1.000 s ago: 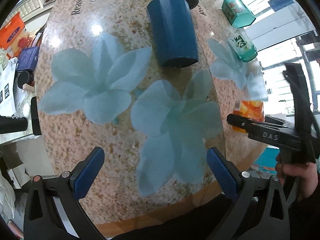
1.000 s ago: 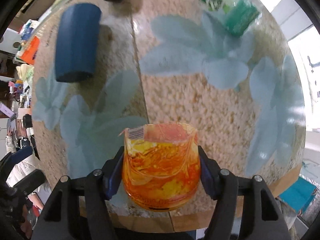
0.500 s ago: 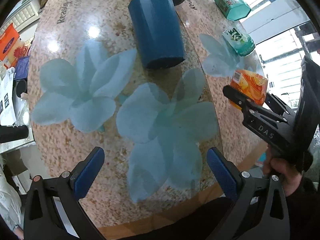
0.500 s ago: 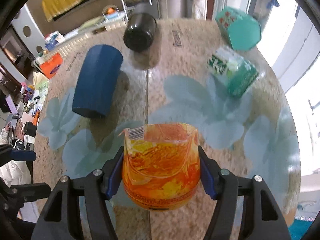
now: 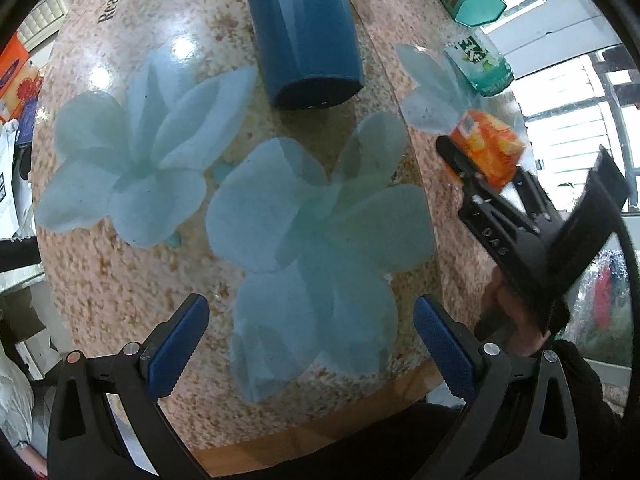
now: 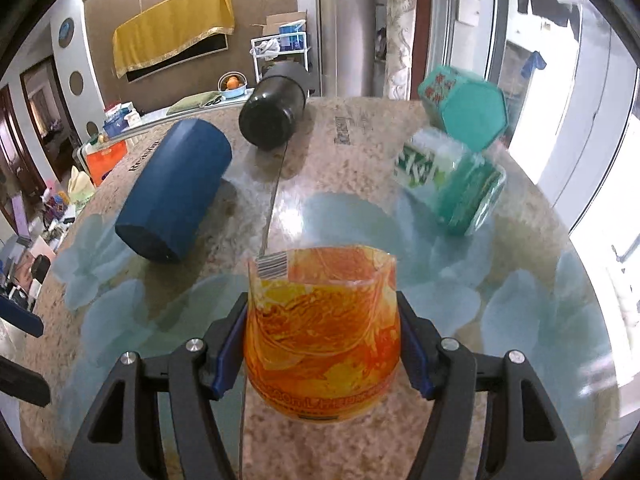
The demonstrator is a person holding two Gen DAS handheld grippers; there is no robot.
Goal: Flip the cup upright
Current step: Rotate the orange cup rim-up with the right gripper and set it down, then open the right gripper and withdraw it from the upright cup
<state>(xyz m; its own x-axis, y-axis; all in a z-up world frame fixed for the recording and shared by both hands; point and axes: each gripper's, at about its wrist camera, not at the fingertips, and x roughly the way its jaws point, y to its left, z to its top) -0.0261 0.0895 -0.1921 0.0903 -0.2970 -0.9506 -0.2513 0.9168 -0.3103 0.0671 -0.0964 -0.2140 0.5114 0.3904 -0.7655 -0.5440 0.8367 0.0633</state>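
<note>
My right gripper is shut on an orange clear cup, held above the round table, open rim pointing away from the camera. In the left wrist view the orange cup shows tilted in the right gripper at the table's right side. My left gripper is open and empty over the table's near edge. A dark blue cup lies on its side at the far middle; it also shows in the right wrist view.
A black cup, a green-labelled clear cup and a teal hexagonal box lie on the floral stone table. Shelves and clutter stand beyond the table's left edge.
My right gripper has lifted and tilted the orange cup from pointing down at the table to nearly level. The left gripper has stayed open and shifted slightly.
</note>
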